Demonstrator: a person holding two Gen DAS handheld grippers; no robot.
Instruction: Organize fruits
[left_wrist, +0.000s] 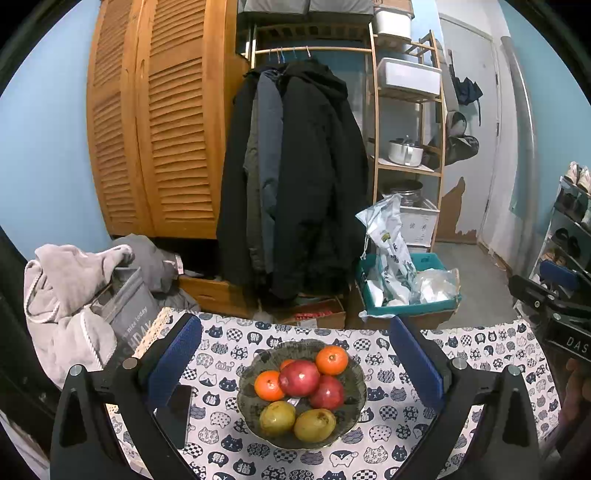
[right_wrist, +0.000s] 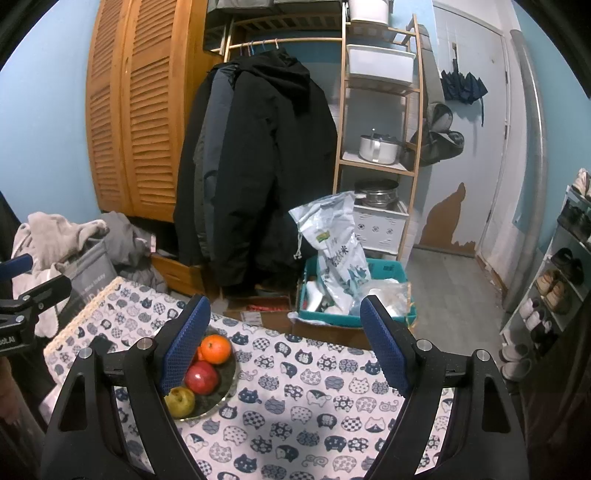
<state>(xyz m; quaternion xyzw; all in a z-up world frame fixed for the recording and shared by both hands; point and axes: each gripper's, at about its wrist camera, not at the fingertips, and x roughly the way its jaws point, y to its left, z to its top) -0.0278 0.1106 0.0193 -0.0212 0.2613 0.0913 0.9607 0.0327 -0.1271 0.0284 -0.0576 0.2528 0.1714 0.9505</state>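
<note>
Left wrist view. Black angular arms of the left gripper (left_wrist: 295, 354) frame the foreground, each ending in a flat blue mesh-textured pad (left_wrist: 181, 350); the jaws stand wide apart and clasp nothing. Between them, on a tablecloth (left_wrist: 229, 443) printed with navy cat faces, sits a shallow, dark, mottled glass bowl (left_wrist: 354, 402) with a scalloped rim. It holds round fruits: three glossy orange tangerines (left_wrist: 331, 360), two smooth red apples (left_wrist: 299, 378) and two dull yellow-green pears (left_wrist: 314, 425), all touching one another. Beyond the table hang matte dark coats (left_wrist: 310, 177) beside a louvred wooden wardrobe (left_wrist: 162, 122).

Right wrist view. Matching black arms and blue mesh pads of the right gripper (right_wrist: 286, 339) also stand released, with bare patterned cloth between them. The bowl lies at lower left, partly hidden behind the left-hand pad; one tangerine, one apple and one pear show. A teal plastic crate (right_wrist: 388, 269) holding crinkled bags stands on the floor behind the table.
</note>
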